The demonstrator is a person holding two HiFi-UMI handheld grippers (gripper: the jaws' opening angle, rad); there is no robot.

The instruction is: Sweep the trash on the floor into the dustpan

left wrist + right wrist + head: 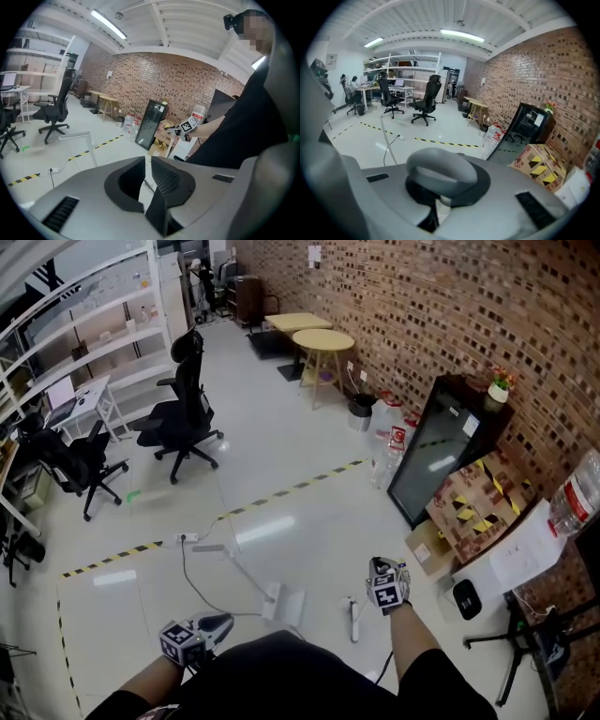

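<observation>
Left tongs (pixel 217 622) narrowly apart, right tongs (pixel 381 566) together, both empty. White dustpan (pixel 286 604) judged light, rigid plastic; best gripped on its long handle (pixel 246 573)

My head camera looks steeply down from above, with the black cabinet (pixel 441 451) ahead to the right. The cameras on my left gripper (pixel 147 174) and right gripper (pixel 437 208) ride low, close behind the jaws. All three views share the black cabinet.
</observation>
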